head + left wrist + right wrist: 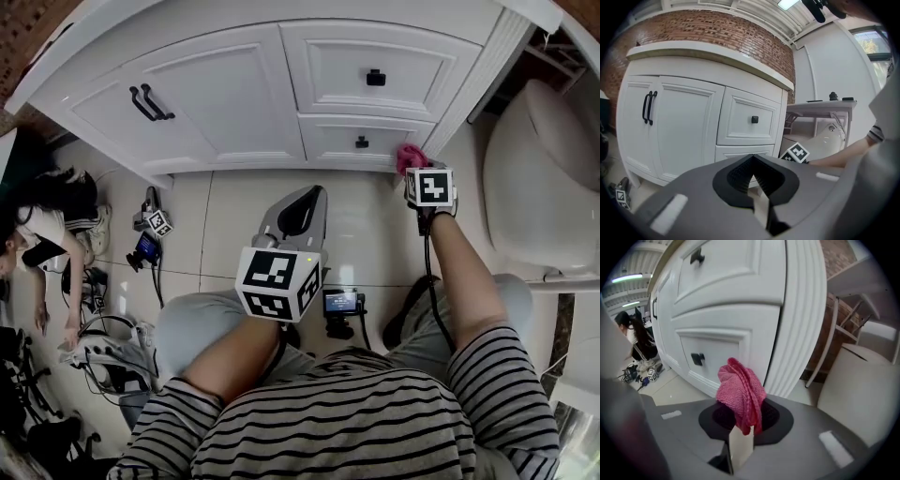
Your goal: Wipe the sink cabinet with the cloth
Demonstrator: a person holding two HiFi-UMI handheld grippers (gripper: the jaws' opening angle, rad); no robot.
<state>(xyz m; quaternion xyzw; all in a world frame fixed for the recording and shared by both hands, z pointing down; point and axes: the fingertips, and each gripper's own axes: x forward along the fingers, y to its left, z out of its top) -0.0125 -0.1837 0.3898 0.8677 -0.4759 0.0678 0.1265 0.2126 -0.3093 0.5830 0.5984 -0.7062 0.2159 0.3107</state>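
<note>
The white sink cabinet (234, 94) fills the top of the head view, with two doors and two drawers with black handles. My right gripper (412, 169) is shut on a bunched pink cloth (410, 157) (740, 392), held against the cabinet's lower right corner post (797, 319), beside the bottom drawer (712, 352). My left gripper (302, 211) hangs above the floor tiles in front of the cabinet, jaws closed together with nothing between them (752, 176). It faces the drawers (750, 119).
A white toilet (539, 173) stands close at the right. A person (37, 239) crouches at the left among cables, bags and a marker cube (159, 222). A small device (340, 302) lies on the tiles by my knees.
</note>
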